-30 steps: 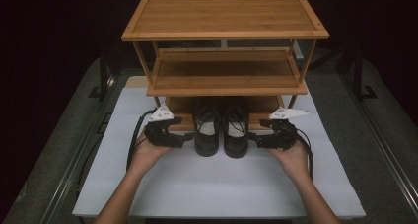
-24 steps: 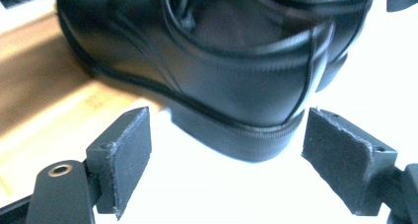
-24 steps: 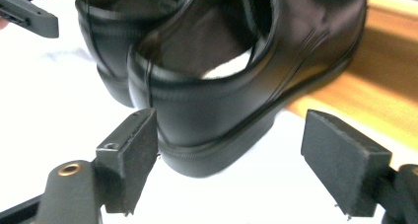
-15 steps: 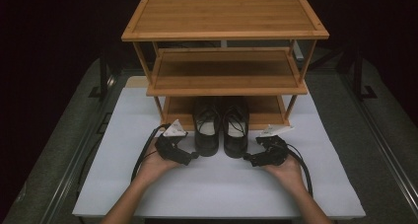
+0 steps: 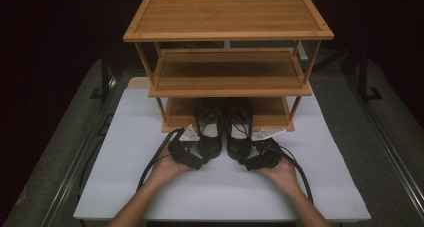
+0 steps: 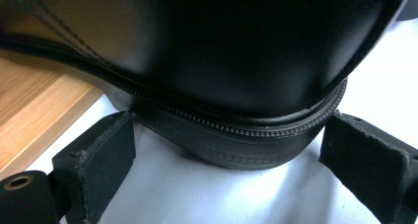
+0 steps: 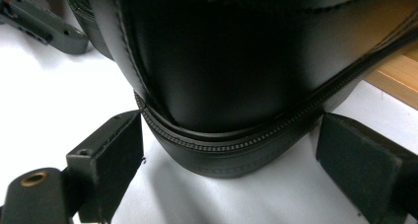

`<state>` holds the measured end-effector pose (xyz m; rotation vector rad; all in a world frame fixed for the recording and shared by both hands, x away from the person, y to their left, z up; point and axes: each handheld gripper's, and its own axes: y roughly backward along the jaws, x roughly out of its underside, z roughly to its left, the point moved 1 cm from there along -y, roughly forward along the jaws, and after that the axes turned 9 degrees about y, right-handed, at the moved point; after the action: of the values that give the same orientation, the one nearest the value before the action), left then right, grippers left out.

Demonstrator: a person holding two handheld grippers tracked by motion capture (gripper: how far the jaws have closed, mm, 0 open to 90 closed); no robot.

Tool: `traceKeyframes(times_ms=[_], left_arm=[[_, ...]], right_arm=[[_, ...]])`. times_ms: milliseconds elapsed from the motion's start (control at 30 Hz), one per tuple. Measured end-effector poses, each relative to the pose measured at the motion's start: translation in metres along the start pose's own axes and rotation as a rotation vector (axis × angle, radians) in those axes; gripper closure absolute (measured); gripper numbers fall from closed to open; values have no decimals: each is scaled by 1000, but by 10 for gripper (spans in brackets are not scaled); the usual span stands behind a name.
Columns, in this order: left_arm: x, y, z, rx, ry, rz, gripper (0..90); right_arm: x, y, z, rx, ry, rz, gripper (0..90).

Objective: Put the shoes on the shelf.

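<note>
While the pair of black leather lace-up shoes sits toes-in under the lowest shelf of the bamboo shoe rack (image 5: 227, 89), heels poking out onto the white table mat (image 5: 125, 187) near the rack's front edge, each heel has a gripper right behind it. The left gripper (image 5: 199, 163) stands released around the left shoe (image 5: 210, 132); its pads (image 6: 103, 150) flank the heel without pressing. The right gripper (image 5: 247, 163) does the same at the right shoe (image 5: 239, 132), pads (image 7: 116, 147) clear of the sole's welt.

These look like stiff, smooth shoes with firm rubber soles (the glossy upper would likely slip). I'd judge the ribbed sole edge at the heel the best hold, since the leather above could dent or slide.

Compared with a second ago, both hands have dropped toward the mat and drawn nearer the person's edge, and both sets of jaws have just been opening, each with a heel between them. The shoes lie put.
</note>
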<state>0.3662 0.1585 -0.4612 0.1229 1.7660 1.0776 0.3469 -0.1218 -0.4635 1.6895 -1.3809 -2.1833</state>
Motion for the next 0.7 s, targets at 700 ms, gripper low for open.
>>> traceKeyframes(times_ms=[700], left_arm=[[-12, 5, -3, 0, 66, -9, 84]], right_arm=[[-15, 4, 5, 16, -38, 0, 134]])
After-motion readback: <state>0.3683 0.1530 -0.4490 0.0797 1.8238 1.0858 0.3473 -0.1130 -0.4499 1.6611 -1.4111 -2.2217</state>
